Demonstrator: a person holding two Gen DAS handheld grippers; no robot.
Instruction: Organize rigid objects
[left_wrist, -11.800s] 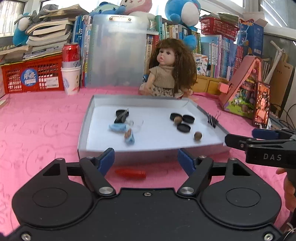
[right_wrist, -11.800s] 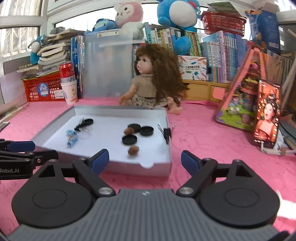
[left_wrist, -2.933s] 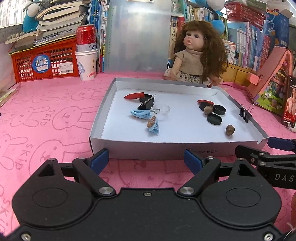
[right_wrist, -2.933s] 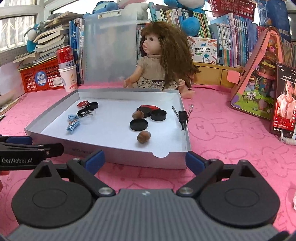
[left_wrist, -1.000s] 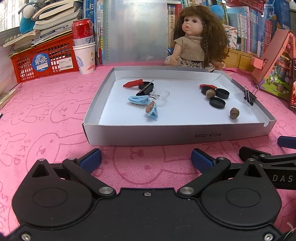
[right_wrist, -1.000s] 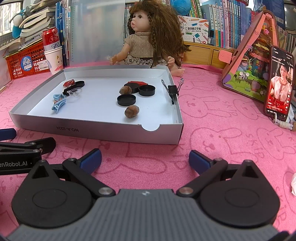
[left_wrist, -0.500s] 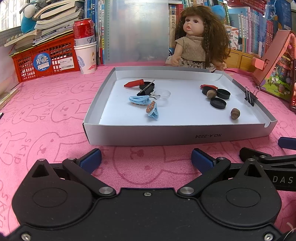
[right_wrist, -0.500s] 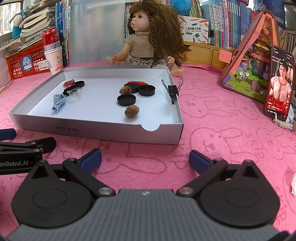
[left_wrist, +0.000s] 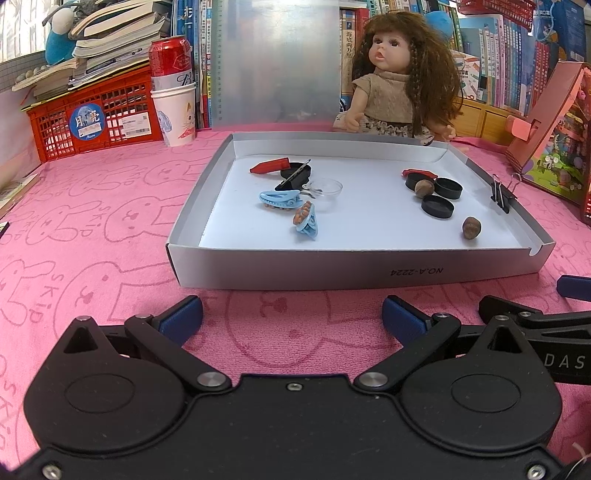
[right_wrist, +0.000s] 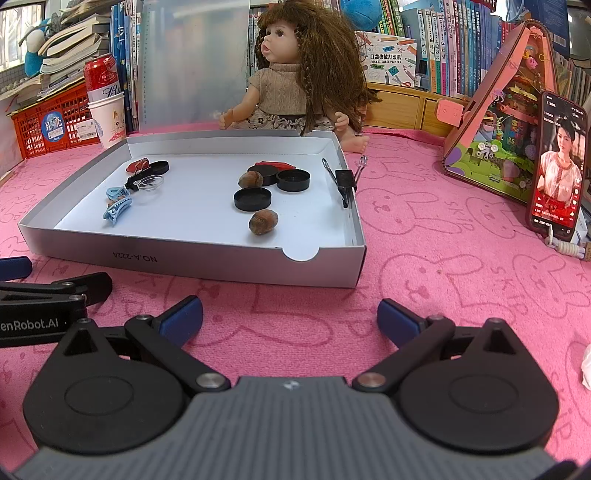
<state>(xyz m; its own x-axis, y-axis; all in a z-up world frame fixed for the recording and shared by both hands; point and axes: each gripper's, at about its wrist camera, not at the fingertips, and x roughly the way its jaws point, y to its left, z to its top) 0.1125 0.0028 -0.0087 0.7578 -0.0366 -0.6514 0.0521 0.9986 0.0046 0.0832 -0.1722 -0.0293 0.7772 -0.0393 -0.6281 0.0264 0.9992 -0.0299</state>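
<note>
A shallow grey box (left_wrist: 354, 271) (right_wrist: 192, 258) lies on the pink cloth. Inside it, on the left, are a red piece (left_wrist: 269, 166), two blue hair clips (left_wrist: 279, 197) and a clear dish (left_wrist: 325, 186). On the right are black caps (left_wrist: 437, 206) (right_wrist: 252, 198), a second red piece (left_wrist: 419, 172) and two nuts (left_wrist: 471, 227) (right_wrist: 263, 220). A black binder clip (left_wrist: 501, 195) (right_wrist: 345, 181) sits on the right wall. My left gripper (left_wrist: 291, 319) and right gripper (right_wrist: 290, 317) are both open and empty, in front of the box.
A doll (left_wrist: 391, 92) sits behind the box. A can in a paper cup (left_wrist: 173, 96) and a red crate (left_wrist: 92, 118) stand at back left. A pink toy house (right_wrist: 506, 122) and a phone (right_wrist: 557, 166) stand to the right. Books line the back.
Over the last second almost nothing moved. Since 11.8 s ago the red piece that lay in front of the box and a second red piece are in the box, and both grippers have backed away.
</note>
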